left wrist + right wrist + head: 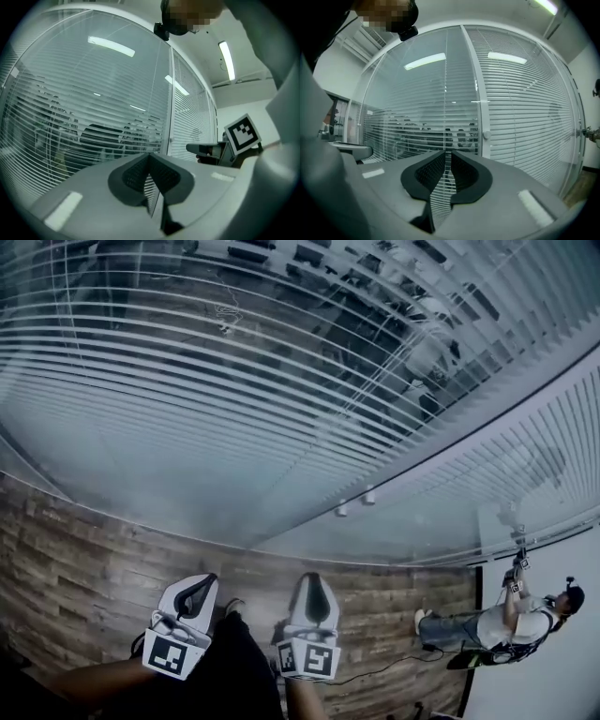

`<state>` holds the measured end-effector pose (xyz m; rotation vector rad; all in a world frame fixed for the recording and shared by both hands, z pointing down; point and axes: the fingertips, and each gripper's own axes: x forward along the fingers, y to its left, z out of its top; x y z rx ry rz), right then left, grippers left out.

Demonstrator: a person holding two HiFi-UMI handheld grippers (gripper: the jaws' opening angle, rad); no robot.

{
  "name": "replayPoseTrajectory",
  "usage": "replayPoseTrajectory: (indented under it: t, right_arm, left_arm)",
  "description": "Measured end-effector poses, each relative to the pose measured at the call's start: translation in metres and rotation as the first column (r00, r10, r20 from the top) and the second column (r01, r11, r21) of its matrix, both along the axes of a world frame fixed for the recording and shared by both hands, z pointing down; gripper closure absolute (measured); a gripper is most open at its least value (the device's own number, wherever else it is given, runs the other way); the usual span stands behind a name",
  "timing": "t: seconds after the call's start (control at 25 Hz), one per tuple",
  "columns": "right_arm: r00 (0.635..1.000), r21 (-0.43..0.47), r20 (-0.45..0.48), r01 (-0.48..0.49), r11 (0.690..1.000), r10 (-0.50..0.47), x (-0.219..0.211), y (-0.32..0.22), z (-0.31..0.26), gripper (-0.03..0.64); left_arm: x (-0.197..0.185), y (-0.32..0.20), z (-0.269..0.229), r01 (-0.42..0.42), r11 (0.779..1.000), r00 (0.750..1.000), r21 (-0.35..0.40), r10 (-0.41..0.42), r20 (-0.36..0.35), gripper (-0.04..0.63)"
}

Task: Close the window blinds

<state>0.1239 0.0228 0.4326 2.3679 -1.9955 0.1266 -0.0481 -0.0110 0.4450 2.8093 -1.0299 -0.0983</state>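
1. Left gripper: my nearest tool, low in the head view. Its jaws meet at the tips and hold nothing.
2. Right gripper: just beside the left one. Its jaws stand a narrow slit apart and are empty; only slats show through the gap.
3. Floor: wood-look planks under both grippers, running to the foot of the glass wall.
4. Glass wall: its panes stand between my grippers and the slats, and long ceiling lights reflect on them.
5. Window blinds: horizontal white slats behind the glass, well apart from both grippers. In the left pane I see dark chairs between the slats. In the right pane the slats read as almost solid white.
6. Frame post: a white upright between the two panes, carrying a small round knob.
7. Another person: farther along the wall, at the floor's right edge, holding grippers up near the blinds. A cable lies on the planks beside them.
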Motion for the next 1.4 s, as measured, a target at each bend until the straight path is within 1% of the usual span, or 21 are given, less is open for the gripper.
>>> replayPoseTrajectory:
  t: [0.24,0.44,0.64,0.8,0.96,1.04,1.16,1.24,1.32,1.4]
  right_arm:
    - [1.0,-0.013,-0.025,-0.012,1.0,0.011,0.056,-0.032,-0.001,0.549]
    - [0.997,-0.026,-0.07,-0.037,0.999,0.035,0.073,-0.057,0.009,0.534]
    - [0.993,-0.041,-0.103,-0.058,0.997,0.054,0.099,-0.072,0.019,0.518]
    - [0.984,-0.054,-0.166,-0.078,0.996,0.068,0.104,-0.08,0.006,0.509]
    - [0.963,-0.059,-0.263,-0.07,0.996,0.052,0.13,-0.095,-0.023,0.497]
    - [0.957,-0.058,-0.287,-0.054,0.997,0.035,0.135,-0.101,-0.027,0.491]
    - [0.947,-0.047,-0.319,-0.05,0.998,0.032,0.135,-0.104,-0.026,0.5]
    - [0.942,-0.044,-0.334,-0.047,0.998,0.03,0.136,-0.106,-0.025,0.503]
    - [0.947,-0.041,-0.319,-0.03,0.999,0.015,0.137,-0.108,-0.025,0.492]
    - [0.956,-0.041,-0.295,-0.019,0.999,0.006,0.137,-0.109,-0.023,0.48]
  left_arm:
    - [0.022,-0.024,-0.001,0.065,0.998,0.998,-0.006,-0.065,0.003,0.594]
    - [0.017,-0.042,0.009,0.098,0.995,0.995,0.014,-0.098,-0.011,0.594]
    - [0.026,-0.047,0.02,0.129,0.991,0.992,0.026,-0.129,-0.01,0.594]
    - [0.02,-0.045,0.014,0.143,0.989,0.99,0.031,-0.143,0.001,0.594]
    - [0.04,-0.052,-0.008,0.174,0.984,0.985,0.026,-0.174,0.005,0.594]
    - [0.048,-0.054,-0.008,0.182,0.983,0.983,0.018,-0.182,0.016,0.594]
    - [0.049,-0.058,0.001,0.191,0.982,0.98,0.011,-0.191,0.048,0.594]
    - [0.053,-0.061,-0.001,0.194,0.981,0.98,0.012,-0.194,0.033,0.594]
    - [0.057,-0.063,-0.001,0.195,0.981,0.98,0.013,-0.195,0.03,0.594]
    - [0.057,-0.063,0.003,0.193,0.981,0.98,0.015,-0.193,0.043,0.594]
